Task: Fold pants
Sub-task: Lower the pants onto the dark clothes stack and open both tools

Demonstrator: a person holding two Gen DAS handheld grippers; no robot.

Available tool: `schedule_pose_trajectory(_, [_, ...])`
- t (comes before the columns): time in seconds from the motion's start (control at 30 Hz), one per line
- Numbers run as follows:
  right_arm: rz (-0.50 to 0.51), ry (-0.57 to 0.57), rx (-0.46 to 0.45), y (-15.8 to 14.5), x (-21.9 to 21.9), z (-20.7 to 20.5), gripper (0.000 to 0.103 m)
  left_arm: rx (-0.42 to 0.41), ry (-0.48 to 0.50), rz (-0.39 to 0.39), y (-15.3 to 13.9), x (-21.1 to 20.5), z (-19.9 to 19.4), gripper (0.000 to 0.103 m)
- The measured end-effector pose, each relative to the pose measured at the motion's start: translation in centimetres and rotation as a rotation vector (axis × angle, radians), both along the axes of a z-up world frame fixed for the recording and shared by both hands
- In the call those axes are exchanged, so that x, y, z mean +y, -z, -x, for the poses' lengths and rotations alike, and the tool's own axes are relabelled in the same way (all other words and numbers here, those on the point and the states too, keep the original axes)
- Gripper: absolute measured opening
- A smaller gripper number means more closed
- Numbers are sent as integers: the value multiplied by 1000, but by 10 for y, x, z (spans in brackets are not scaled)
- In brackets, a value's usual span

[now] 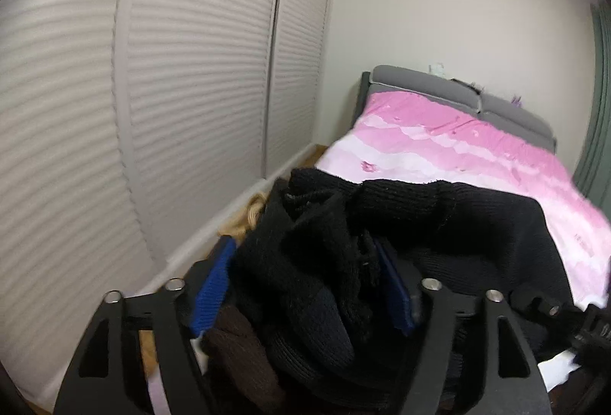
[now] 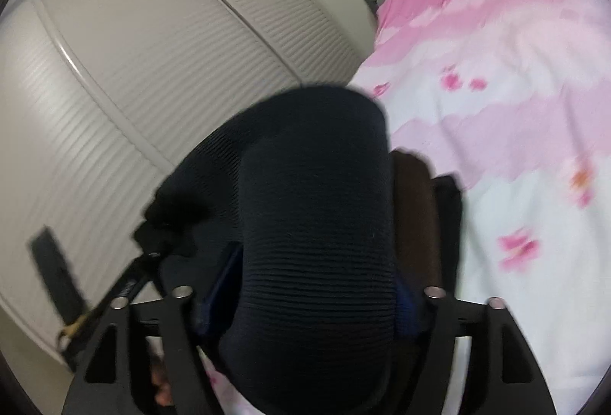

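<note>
The pants (image 1: 401, 220) lie bunched on the bed (image 1: 458, 147). The louvred wardrobe doors (image 1: 191, 71) stand left of the bed, the headboard (image 1: 420, 86) at its far end

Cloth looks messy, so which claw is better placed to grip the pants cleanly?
Probably right: the pants run smooth and centred through the right claw; in the left claw they are bunched.

One bed (image 1: 458, 147), perhaps three dark garments (image 1: 324, 243).
</note>
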State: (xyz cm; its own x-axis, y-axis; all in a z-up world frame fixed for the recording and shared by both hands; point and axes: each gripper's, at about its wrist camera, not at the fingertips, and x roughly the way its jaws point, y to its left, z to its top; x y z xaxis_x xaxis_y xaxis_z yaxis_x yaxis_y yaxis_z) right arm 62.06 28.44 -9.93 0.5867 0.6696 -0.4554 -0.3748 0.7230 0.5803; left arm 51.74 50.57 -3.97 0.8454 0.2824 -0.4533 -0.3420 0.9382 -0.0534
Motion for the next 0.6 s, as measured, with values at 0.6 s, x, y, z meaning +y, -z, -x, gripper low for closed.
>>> schedule_pose_trajectory(0.6, [389,173,-297,-100,-161,161,86,-37,86,-102,-70,-187,149,103])
